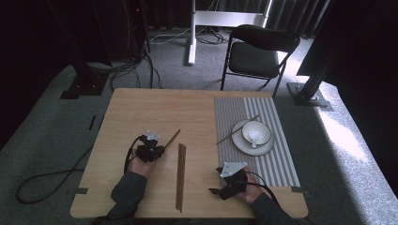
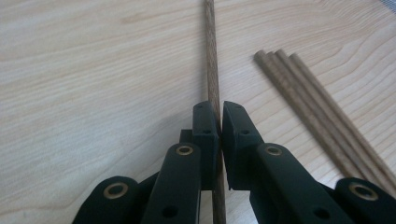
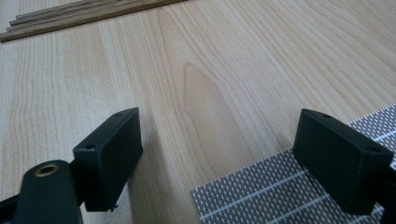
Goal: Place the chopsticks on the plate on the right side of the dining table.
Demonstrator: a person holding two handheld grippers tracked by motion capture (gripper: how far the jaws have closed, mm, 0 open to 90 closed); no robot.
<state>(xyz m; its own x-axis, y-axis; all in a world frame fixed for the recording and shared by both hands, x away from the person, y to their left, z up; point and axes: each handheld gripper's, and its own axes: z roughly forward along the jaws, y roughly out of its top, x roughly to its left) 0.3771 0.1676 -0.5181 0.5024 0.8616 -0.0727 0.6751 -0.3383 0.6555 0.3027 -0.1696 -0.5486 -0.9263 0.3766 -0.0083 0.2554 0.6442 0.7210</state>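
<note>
The bench [image 1: 141, 112] is of pale wood with a fine, soft grain and rounded corners, and on its right part lies a woven placemat [image 1: 277, 159] with grey and white stripes. On the placemat stands a round white plate [image 1: 239, 143] that carries a white bowl [image 1: 263, 129] with a white spoon [image 1: 254, 137] in it, and one chopstick [image 1: 230, 133] leans on the plate's left rim. The left tool [image 2: 220, 122] is clenched on a single chopstick [image 2: 211, 56], a thin round stick of brown wood with a dull surface; its black jaws press the stick from both sides, and the stick runs forward from them, low over the bench. In the high view this chopstick [image 1: 172, 139] points up and to the right from the left tool [image 1: 157, 149]. Just beside it, a bundle of chopsticks [image 1: 180, 176] of the same dark wood lies straight on the bench, between the two hands. The right tool [image 3: 233, 163] is released, its blocky matte black jaws wide apart and holding nothing, over the near left corner of the placemat [image 3: 280, 196], whose weave shows small white dots. I cannot read any label or writing.
</note>
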